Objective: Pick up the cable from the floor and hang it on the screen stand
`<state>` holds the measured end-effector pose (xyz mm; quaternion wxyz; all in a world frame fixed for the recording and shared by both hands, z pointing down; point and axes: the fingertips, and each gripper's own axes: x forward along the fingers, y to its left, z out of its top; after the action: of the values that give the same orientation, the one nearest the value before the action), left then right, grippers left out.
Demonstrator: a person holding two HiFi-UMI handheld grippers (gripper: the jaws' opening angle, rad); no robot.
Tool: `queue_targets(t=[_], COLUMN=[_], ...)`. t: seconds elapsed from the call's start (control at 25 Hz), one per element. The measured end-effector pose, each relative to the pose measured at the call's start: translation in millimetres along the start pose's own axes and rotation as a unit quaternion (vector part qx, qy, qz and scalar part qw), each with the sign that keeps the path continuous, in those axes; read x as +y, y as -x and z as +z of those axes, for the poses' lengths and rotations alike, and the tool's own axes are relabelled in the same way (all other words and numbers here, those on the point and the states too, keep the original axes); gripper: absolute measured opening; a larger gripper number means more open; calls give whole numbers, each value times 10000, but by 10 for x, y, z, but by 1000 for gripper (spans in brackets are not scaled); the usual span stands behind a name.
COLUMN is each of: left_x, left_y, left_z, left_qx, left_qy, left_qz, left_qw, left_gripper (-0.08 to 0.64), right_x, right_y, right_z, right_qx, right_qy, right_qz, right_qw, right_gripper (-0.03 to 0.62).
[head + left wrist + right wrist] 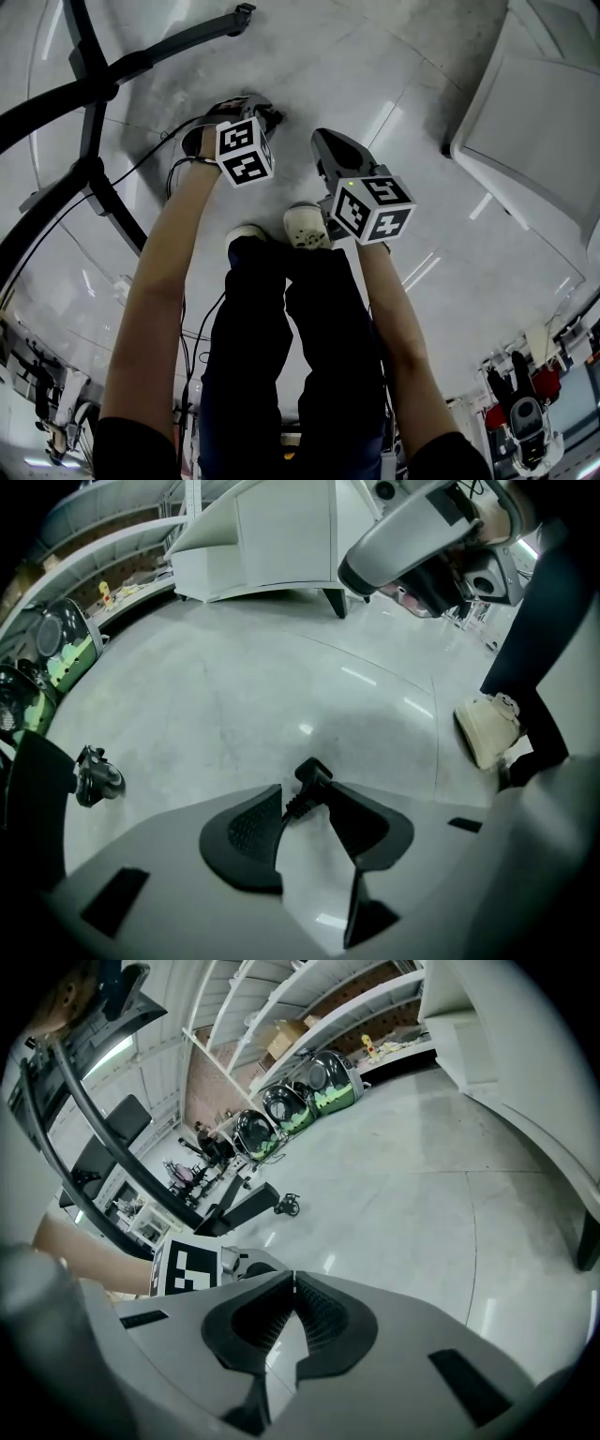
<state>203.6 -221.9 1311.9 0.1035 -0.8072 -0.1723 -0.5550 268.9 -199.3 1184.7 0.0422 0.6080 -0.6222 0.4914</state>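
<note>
Floor [375, 75]: pale and polished; the cable is lying on it.

Screen stand [94, 169]: black legs are seen at the left of the head view, near the left hand-held gripper.

Right hand-held gripper [292, 1283]: jaws are shut together on nothing, and it is held above the floor.

Left hand-held gripper [302, 803]: it is pointed steeply down with jaws spread wide and nothing clamped.

Cable [312, 774]: black; its plug end is on the floor between the left jaws.

Step judged: the pick-up, with the grasp not yet made. A closing on the cable just behind the plug is called for next, then a lift toward the stand.
</note>
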Motion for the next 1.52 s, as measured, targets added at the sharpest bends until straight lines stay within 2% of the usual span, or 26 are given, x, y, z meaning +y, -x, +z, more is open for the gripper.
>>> queue_targets(t=[0.08,0.2,0.28,0.44,0.56,0.76,0.92,1.24,1.52], left_x=[2,-64,-117,-192,-218,-172,-192,-374,-356], left_y=[-7,-51,-45,103,329,756,1110,1897,2660], left_z=[0,-77,-80,56,212,267,260,356,615], left_qx=[88,400,440,166,-103,-355,-485,-734,-1118], left_qy=[-114,-481,-447,137,557,1210,1726,2228,2521], left_qz=[-19,-30,-62,-141,-128,32,88,113,356], left_qw=[9999,9980,9980,9997,9983,9920,9838,9720,9606], left_gripper=[147,118,117,114,115,115,115,115,110], right_x=[23,61,59,73,170,400,612,1152,1618], right_y=[-2,23,54,123,192,319,435,742,1031], right_z=[28,58,70,111,117,193,271,487,725], right_qx=[-31,-63,-76,-60,93,312,479,661,733], right_qy=[-34,-104,-160,-295,-221,-159,-11,155,199], right_qz=[9,2,-67,-182,-177,-133,-87,44,146], right_qw=[10000,9999,9998,9994,9996,9993,9988,9977,9970], right_gripper=[26,26,26,26,26,25,26,25,26])
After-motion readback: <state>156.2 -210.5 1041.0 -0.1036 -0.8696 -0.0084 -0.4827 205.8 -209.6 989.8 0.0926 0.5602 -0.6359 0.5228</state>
